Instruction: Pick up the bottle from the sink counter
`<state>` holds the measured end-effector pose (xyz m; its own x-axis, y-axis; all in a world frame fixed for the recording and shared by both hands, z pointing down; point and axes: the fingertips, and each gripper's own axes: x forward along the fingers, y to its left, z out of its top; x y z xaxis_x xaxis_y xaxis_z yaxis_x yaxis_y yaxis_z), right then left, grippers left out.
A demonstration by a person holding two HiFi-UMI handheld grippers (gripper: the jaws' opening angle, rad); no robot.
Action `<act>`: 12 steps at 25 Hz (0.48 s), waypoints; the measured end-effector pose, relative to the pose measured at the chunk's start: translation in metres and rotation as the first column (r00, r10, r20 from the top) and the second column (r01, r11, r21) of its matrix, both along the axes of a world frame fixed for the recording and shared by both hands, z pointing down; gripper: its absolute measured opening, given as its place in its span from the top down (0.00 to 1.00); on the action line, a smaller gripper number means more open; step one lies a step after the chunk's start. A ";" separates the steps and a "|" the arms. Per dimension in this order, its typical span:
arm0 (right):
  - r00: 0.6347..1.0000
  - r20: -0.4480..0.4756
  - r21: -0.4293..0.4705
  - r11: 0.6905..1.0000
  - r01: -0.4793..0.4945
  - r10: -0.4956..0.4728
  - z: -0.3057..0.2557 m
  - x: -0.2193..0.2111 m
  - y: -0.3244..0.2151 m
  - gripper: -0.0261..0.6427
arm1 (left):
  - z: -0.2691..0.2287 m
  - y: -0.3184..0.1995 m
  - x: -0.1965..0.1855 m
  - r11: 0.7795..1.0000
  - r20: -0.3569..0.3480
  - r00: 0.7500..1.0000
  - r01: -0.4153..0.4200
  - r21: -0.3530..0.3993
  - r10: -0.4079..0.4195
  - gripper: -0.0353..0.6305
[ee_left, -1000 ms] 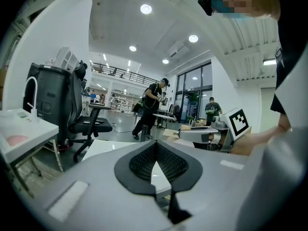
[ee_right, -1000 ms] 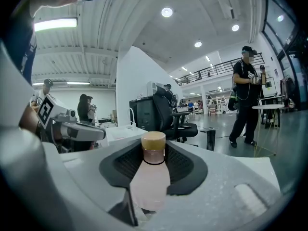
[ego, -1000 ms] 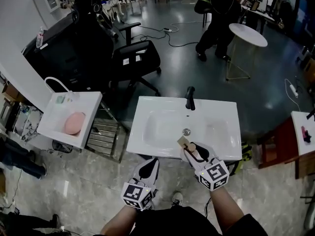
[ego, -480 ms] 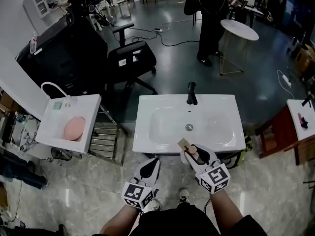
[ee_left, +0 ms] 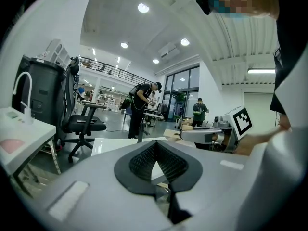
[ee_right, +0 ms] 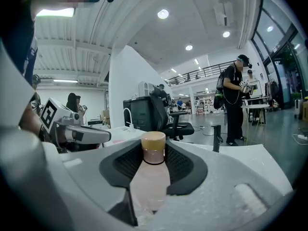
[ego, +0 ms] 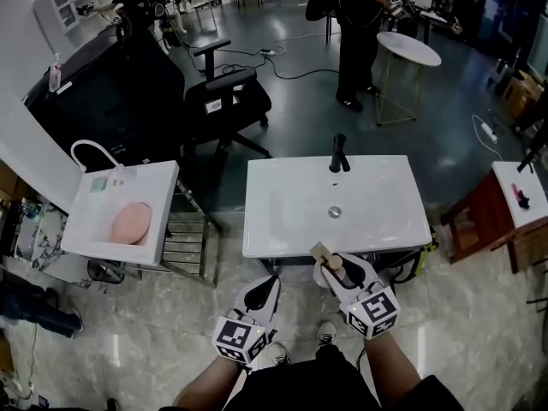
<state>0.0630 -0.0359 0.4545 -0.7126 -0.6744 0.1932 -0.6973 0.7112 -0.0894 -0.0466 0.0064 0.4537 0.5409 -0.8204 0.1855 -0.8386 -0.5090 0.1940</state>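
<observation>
At far left stands a small side basin (ego: 101,229) holding a pink object. Right of it, low in the head view, the left gripper (ego: 262,289) is held out over the tiled floor. The left gripper view shows its jaws together with nothing between them.

The white sink counter (ego: 274,234), with a dark faucet (ego: 340,154) at its back, fills the middle. A second ago both grippers reached its front edge. Now floor shows between them and the counter, so the person has backed away.

To the right, the right gripper (ego: 336,268) is clamped on the bottle (ego: 330,259), pale pink with a tan cap. The bottle stands upright between the pads in the right gripper view and hangs clear of the counter. The pick-up looks complete.
</observation>
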 end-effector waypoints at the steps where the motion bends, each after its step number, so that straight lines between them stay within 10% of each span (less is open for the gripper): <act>1: 1.000 0.000 0.001 1.000 -0.003 0.003 0.000 -0.004 0.003 0.75 | 0.001 0.003 -0.003 1.000 -0.001 1.000 -0.004 0.000 0.004 0.94; 12: 0.999 -0.015 -0.005 0.999 -0.046 0.046 0.002 -0.030 0.042 0.75 | 0.006 0.032 -0.030 0.999 -0.020 0.999 -0.048 -0.004 0.048 0.94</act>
<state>0.0329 0.0056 0.4565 -0.6775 -0.7056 0.2076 -0.7309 0.6775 -0.0827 -0.0768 0.0388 0.4596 0.5834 -0.7925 0.1777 -0.8090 -0.5479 0.2128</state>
